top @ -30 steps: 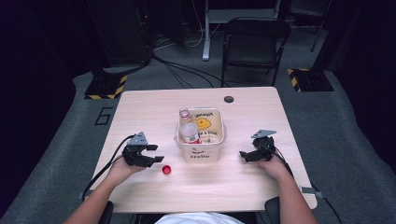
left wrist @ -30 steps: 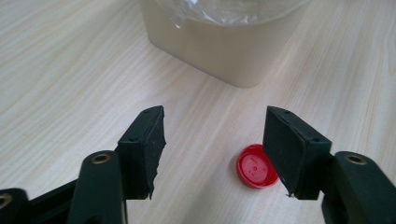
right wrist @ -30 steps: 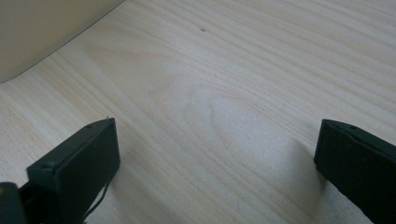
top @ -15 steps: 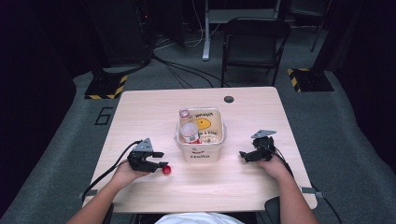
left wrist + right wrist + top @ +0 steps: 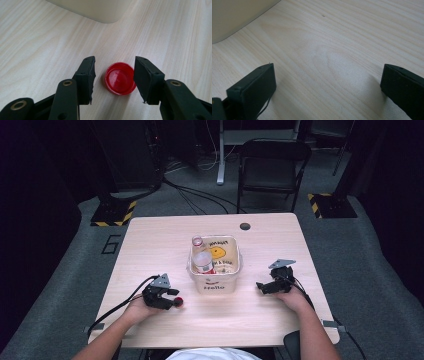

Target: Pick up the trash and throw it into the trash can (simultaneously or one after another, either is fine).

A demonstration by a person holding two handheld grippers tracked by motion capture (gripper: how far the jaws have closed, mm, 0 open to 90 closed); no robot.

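Observation:
A small red bottle cap [image 5: 120,78] lies hollow side up on the wooden table [image 5: 280,240]. My left gripper [image 5: 114,75] is open around it, one jaw on each side; the right jaw sits almost against the cap's rim. From above, the cap [image 5: 178,302] shows just right of the left gripper [image 5: 170,299], in front of the bin's left corner. A cream bin [image 5: 215,282] marked "hello" stands mid-table with a clear bottle [image 5: 202,261] inside. My right gripper [image 5: 261,286] rests open on bare wood to the bin's right; its jaws [image 5: 327,82] stand wide with nothing between them.
A dark round hole [image 5: 245,226] sits near the table's far edge. A black chair [image 5: 272,167] and cables stand on the grey floor beyond. The bin's wall [image 5: 95,10] lies close ahead of the left gripper, and its corner [image 5: 234,17] lies left of the right gripper.
My left gripper has moved down and right to the red cap, so its jaws now straddle it. The right gripper has stayed put.

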